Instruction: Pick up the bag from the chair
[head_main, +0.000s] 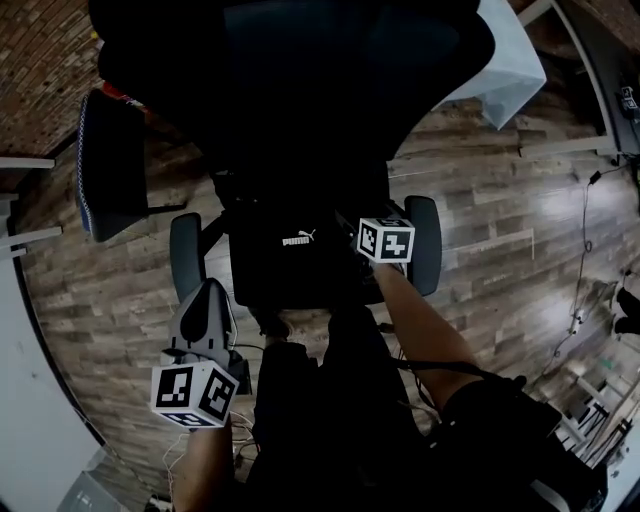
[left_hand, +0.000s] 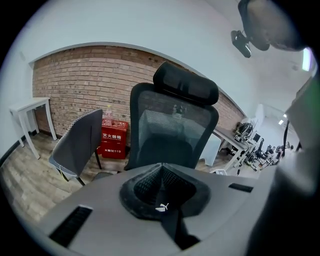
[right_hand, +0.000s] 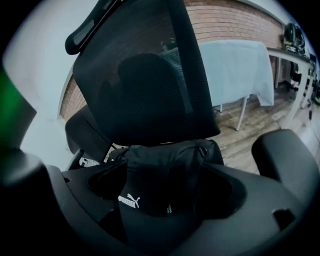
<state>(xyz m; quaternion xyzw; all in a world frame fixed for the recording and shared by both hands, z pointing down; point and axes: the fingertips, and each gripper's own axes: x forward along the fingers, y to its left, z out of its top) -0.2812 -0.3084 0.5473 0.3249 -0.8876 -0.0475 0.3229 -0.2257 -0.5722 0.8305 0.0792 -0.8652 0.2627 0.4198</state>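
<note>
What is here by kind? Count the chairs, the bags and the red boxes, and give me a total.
Chairs: 2, the black mesh office chair and the grey fabric side chair
Bags: 1, the black fabric bag on the office chair's seat
Red boxes: 1, the red box by the brick wall
Total: 4

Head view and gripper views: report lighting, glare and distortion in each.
Head view: dim, the black bag merges with the black chair, only its logo stands out, the floor glares. Left gripper view: brighter, brick wall bowed by the wide lens. Right gripper view: dark, bag underexposed, corners blacked out.
</note>
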